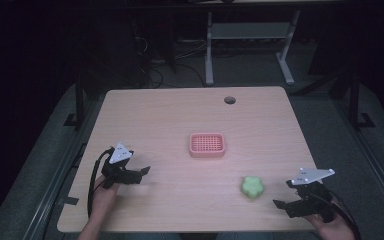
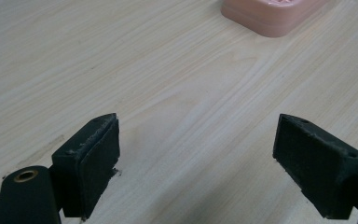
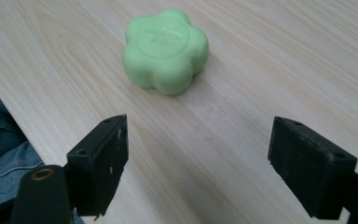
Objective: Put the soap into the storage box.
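A green flower-shaped soap (image 1: pixel 252 187) lies on the wooden table (image 1: pixel 180 120) near its front right; in the right gripper view the soap (image 3: pixel 165 50) sits a short way ahead of the jaws. My right gripper (image 1: pixel 282 202) is open just right of it, and its jaws (image 3: pixel 198 163) hold nothing. A pink slotted soap dish (image 1: pixel 207 145) rests at the table's middle; its corner (image 2: pixel 270 14) appears at the top of the left gripper view. My left gripper (image 1: pixel 144 171) stands open at the front left, jaws (image 2: pixel 196 163) wide over bare wood.
A round cable hole (image 1: pixel 229 100) is near the table's far edge. Beyond the table stand a white desk frame (image 1: pixel 250 45) and cables on the dark floor. Denim cloth (image 3: pixel 0 149) shows past the front table edge.
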`<control>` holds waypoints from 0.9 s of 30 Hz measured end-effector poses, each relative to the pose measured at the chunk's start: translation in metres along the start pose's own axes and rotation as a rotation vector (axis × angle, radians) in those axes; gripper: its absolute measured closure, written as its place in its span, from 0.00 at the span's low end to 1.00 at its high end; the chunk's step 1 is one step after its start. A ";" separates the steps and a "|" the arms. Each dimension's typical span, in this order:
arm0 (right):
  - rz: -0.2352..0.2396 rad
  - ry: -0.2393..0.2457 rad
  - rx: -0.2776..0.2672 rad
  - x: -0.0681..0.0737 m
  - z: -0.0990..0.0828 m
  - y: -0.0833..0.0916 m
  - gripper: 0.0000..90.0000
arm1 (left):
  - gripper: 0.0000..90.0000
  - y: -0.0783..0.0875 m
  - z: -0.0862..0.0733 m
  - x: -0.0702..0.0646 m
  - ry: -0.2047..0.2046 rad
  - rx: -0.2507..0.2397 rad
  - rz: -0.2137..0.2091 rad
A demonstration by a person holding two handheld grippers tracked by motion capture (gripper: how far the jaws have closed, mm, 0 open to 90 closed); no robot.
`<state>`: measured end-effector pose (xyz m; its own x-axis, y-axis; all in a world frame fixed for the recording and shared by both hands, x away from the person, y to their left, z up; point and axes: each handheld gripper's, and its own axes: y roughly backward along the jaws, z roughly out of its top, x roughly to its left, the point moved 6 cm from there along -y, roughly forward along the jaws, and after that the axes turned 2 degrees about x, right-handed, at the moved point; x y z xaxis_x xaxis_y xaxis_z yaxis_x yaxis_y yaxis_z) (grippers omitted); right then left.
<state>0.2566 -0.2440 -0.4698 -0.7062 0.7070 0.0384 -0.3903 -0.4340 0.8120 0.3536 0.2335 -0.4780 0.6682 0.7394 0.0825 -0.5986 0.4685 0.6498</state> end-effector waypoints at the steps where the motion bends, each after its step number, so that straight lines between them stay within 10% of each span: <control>1: 0.007 0.011 0.006 0.001 0.003 -0.001 0.21 | 0.16 0.000 0.000 0.000 -0.001 0.000 0.001; 27: 0.044 0.084 0.149 0.014 0.060 -0.024 0.17 | 0.16 0.001 0.001 0.001 0.013 -0.022 -0.001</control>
<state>0.2916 -0.1900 -0.4542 -0.7698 0.6375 0.0318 -0.2709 -0.3715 0.8880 0.3538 0.2338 -0.4760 0.6633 0.7449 0.0722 -0.6074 0.4795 0.6334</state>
